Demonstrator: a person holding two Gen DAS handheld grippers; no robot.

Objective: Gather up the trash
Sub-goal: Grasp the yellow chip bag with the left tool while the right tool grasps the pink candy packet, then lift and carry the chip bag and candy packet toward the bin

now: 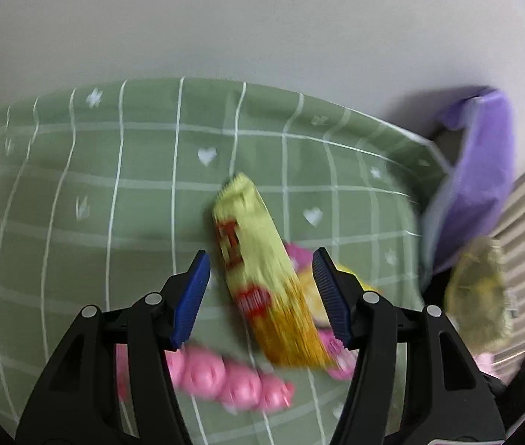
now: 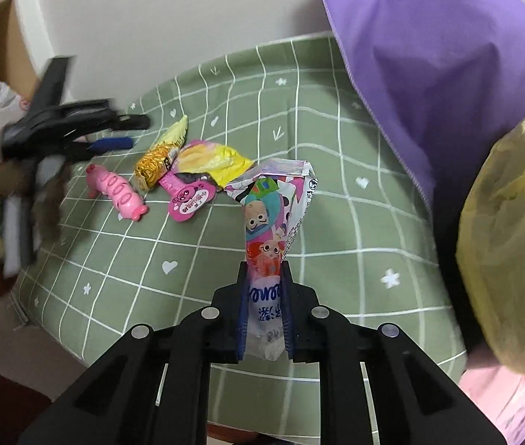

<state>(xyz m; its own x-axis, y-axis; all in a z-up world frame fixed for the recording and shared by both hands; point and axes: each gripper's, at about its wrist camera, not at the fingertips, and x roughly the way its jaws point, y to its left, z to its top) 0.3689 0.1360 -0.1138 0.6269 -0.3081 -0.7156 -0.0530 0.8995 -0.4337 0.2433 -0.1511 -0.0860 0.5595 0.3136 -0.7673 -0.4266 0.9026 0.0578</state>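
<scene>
While the right gripper point(image 2: 265, 278) pinches a cartoon-printed wrapper point(image 2: 273, 200) lifted above the green checked cloth point(image 2: 336, 222), the left gripper point(image 1: 261, 259) hovers with its jaws spread on either side of a yellow-and-gold wrapper point(image 1: 258, 270), not touching it. Three pieces lie clustered on the cloth: that yellow-and-gold wrapper, a pink-and-yellow wrapper point(image 2: 206, 170) partly under it, and one pink pig toy point(image 2: 116, 193) just beside them. One purple bag point(image 2: 436, 55) hangs at the cloth's edge with one yellow plastic bag point(image 2: 510, 244) beside it; their contents cannot be seen.
</scene>
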